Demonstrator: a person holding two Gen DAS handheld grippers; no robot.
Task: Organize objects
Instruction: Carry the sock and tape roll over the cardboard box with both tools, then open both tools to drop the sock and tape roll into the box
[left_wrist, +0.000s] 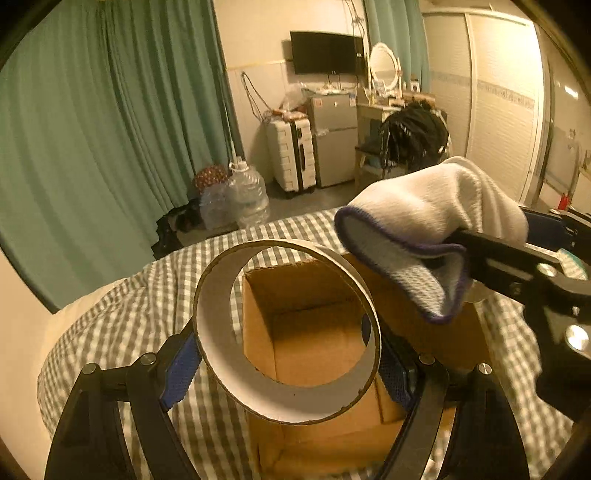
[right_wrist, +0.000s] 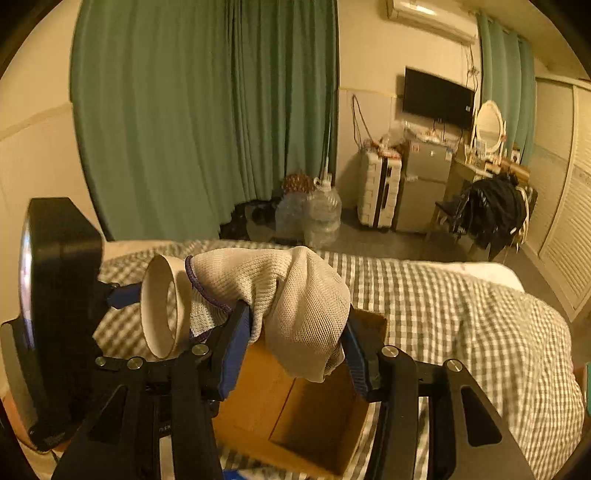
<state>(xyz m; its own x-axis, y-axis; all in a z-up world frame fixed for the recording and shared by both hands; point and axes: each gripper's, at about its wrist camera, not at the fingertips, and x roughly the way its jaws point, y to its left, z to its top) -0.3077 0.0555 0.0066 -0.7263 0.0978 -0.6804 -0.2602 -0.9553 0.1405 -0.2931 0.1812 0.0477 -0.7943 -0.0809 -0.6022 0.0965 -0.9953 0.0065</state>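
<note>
The left claw (left_wrist: 288, 363) grips a cardboard ring (left_wrist: 286, 332) over the open box (left_wrist: 310, 332). Only the right view shows the right claw (right_wrist: 295, 343) clamping the white sock (right_wrist: 291, 302) between both pads

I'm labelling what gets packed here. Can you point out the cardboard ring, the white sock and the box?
cardboard ring (left_wrist: 229, 354), left wrist view, on its inner wall, lower left.
white sock (right_wrist: 295, 295), right wrist view, on the knit middle.
box (left_wrist: 306, 332), left wrist view, on its inside back wall.

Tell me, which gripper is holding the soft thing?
The right gripper: it holds a white sock, while the left gripper grips a stiff cardboard ring.
</note>
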